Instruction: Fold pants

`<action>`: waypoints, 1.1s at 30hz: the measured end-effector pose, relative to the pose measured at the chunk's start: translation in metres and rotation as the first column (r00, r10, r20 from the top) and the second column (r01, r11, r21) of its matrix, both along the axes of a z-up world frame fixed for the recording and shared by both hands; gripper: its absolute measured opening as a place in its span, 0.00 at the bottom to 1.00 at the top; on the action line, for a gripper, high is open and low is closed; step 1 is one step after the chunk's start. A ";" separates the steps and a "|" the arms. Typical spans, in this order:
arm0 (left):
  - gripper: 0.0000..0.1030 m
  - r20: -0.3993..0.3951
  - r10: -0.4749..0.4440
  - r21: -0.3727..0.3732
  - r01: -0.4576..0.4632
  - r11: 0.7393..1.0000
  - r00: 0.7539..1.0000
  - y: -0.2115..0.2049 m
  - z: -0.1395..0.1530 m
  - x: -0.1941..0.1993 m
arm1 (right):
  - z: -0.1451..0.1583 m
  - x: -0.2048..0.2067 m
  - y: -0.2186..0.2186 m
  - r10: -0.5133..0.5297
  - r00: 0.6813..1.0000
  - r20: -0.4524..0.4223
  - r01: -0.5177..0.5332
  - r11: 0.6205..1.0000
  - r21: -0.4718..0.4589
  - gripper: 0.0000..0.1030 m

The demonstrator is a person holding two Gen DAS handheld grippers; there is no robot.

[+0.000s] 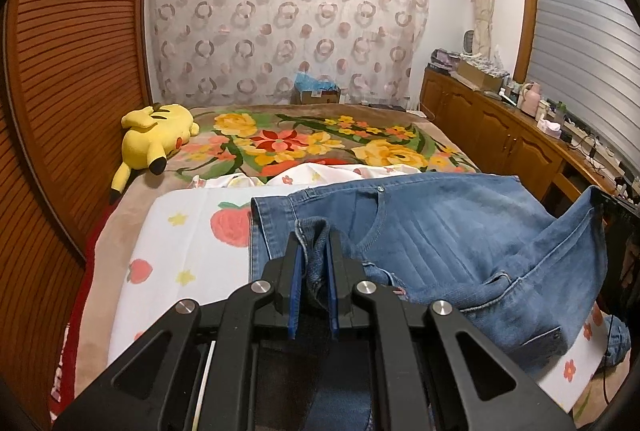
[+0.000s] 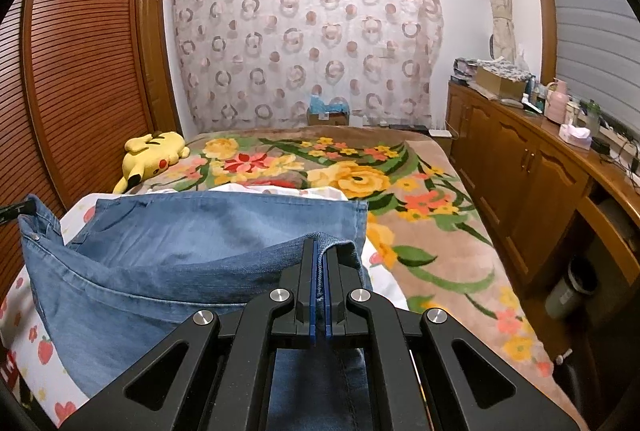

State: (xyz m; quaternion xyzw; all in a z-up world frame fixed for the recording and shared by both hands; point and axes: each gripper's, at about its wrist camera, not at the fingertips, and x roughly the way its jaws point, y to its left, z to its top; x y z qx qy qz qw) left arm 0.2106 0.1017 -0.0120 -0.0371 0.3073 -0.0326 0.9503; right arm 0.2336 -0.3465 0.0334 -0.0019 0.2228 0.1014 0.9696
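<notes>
The jeans (image 1: 440, 231) are clamped in both the left gripper (image 1: 314, 251) and right gripper (image 2: 320, 263), mid-fold over the bed (image 2: 420, 231); an even lay-down is judged next.

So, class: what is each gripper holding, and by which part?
Both grip the blue jeans: left gripper on a bunched hem edge, right gripper on a thin hem edge.
</notes>
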 end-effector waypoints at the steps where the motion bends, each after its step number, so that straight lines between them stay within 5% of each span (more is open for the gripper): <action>1: 0.12 -0.005 -0.001 0.003 0.001 1.000 1.000 0.000 -0.001 0.004 | -0.001 0.001 0.001 0.005 1.000 0.004 -0.005 1.000 0.000 0.02; 33: 0.10 0.052 0.025 0.031 -0.027 0.999 0.998 0.013 0.019 0.095 | -0.006 0.039 0.023 -0.029 0.994 0.103 0.041 0.993 -0.114 0.02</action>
